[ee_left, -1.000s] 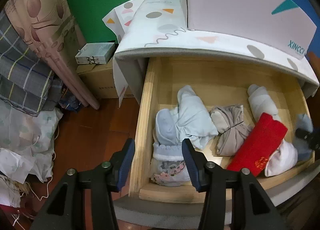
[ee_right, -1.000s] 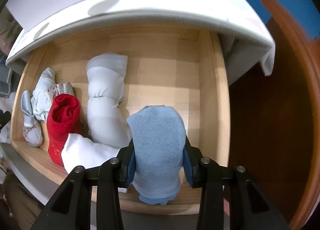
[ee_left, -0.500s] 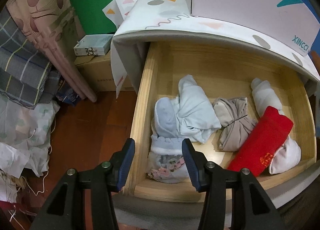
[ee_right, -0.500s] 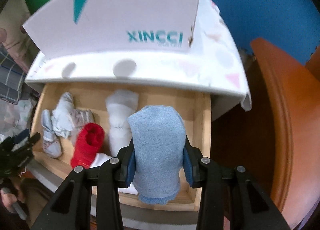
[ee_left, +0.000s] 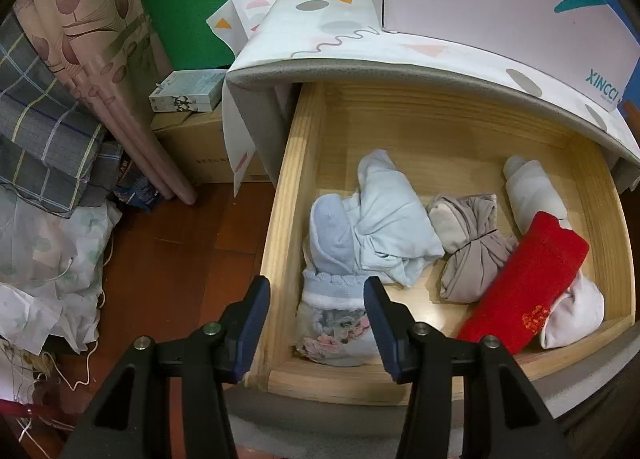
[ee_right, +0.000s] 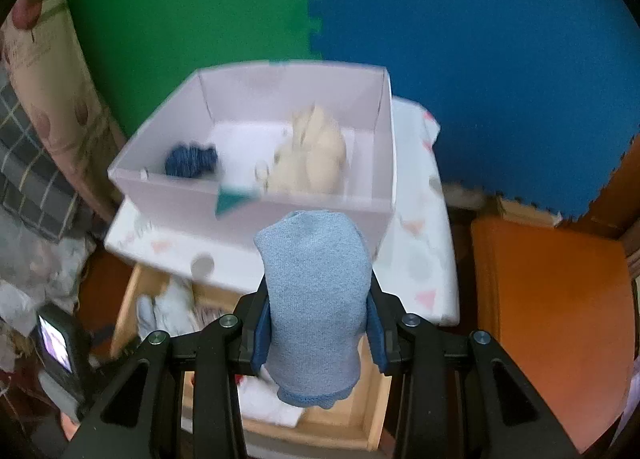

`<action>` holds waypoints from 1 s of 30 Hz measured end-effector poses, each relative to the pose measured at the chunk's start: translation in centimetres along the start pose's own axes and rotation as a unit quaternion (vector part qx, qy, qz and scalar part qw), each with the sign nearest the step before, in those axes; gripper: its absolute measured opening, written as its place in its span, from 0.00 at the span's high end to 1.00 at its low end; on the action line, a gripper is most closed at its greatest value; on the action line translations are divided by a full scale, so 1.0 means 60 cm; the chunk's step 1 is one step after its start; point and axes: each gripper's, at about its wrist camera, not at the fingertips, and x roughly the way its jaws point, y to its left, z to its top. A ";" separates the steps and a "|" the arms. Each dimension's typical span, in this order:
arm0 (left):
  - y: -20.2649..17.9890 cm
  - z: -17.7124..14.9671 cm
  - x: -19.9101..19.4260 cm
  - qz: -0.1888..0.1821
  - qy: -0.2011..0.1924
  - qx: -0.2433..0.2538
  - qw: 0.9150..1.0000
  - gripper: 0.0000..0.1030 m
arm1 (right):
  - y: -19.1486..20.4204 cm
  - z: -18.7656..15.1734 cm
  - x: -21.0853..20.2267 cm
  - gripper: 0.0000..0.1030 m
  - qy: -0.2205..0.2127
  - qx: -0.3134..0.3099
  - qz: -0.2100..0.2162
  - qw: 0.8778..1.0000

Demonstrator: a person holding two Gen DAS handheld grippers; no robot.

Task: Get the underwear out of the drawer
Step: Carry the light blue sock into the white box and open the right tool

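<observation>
Step in hand: carry-out. Right gripper (ee_right: pixel 316 333) is clamped on a rolled blue underwear piece (ee_right: pixel 314 303), held above the open drawer (ee_left: pixel 276 235), just near of the white box (ee_right: pixel 256 199) on the cabinet top. Left gripper (ee_left: pixel 316 323) is half open and empty over the drawer's near-left corner. Next, my read: move the roll over the box, which already holds two items, then release. Several rolls remain in the drawer.
</observation>
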 end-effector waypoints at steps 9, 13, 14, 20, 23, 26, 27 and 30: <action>0.006 0.000 -0.001 -0.013 -0.004 -0.004 1.000 0.52 | 0.012 0.111 0.018 0.65 -0.013 0.000 -0.016 1.000; 0.010 -0.001 -0.004 -0.020 -0.009 -0.011 1.000 0.52 | 0.014 0.140 0.041 0.65 -0.008 0.002 -0.024 1.000; 0.009 0.000 -0.003 -0.021 -0.008 -0.011 1.000 0.52 | 0.017 0.148 0.050 0.65 -0.007 -0.002 -0.030 1.000; 0.011 0.000 -0.001 -0.023 -0.007 -0.012 1.000 0.52 | 0.020 0.178 0.109 0.65 0.017 -0.007 -0.050 0.999; 0.013 0.000 0.001 -0.025 -0.006 -0.014 1.000 0.52 | 0.016 0.180 0.142 0.65 0.036 -0.001 -0.052 0.998; 0.014 0.000 0.002 -0.028 -0.005 -0.017 0.999 0.52 | 0.014 0.175 0.171 0.64 0.052 0.002 -0.053 0.997; 0.014 0.000 0.003 -0.028 -0.005 -0.017 0.999 0.52 | 0.014 0.174 0.177 0.63 0.055 0.003 -0.052 0.997; 0.015 0.000 0.003 -0.029 -0.004 -0.017 0.999 0.52 | 0.011 0.170 0.195 0.60 0.068 0.010 -0.047 0.996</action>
